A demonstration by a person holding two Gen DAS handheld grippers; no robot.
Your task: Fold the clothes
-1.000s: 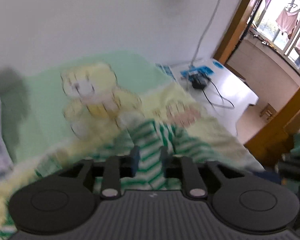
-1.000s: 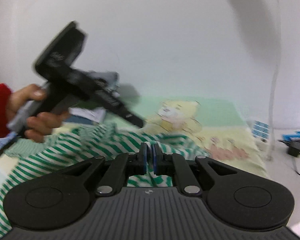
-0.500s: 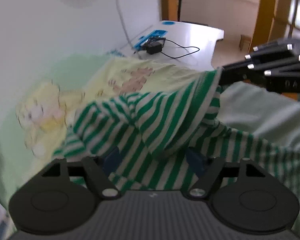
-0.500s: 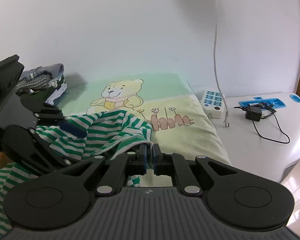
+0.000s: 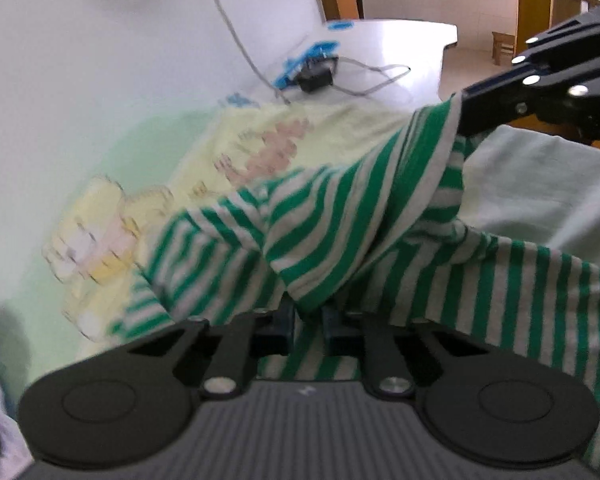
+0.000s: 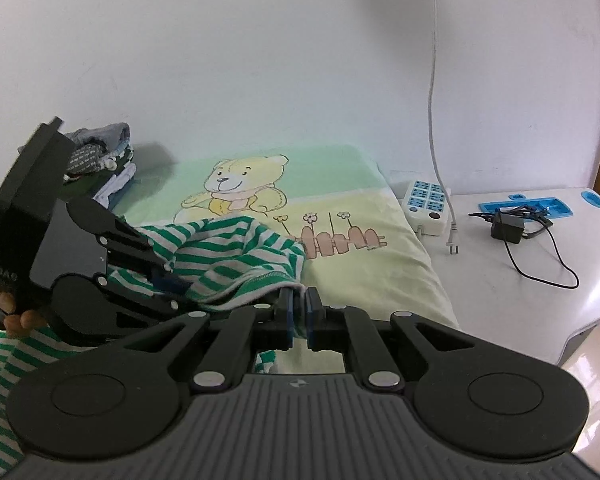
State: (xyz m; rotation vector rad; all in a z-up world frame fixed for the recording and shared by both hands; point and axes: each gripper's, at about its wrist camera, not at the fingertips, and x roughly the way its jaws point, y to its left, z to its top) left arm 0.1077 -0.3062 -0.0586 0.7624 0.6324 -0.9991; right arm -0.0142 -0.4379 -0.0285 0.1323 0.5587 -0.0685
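Striped garment (image 5: 340,232) bunched mid-frame on the bed (image 6: 364,264). Left gripper (image 5: 306,322): jaws just closing, now pinched on a fold. Right gripper (image 6: 298,316): jaws clamped on the hem. Risk: thin bunched grips may slip or catch extra layers, skewing the fold.

Two grippers (image 6: 298,316), one striped shirt (image 6: 236,256) (bunched)

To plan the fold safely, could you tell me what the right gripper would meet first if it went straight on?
Probably the bear-print sheet beyond the striped garment that the right gripper already pinches; depth is unclear.
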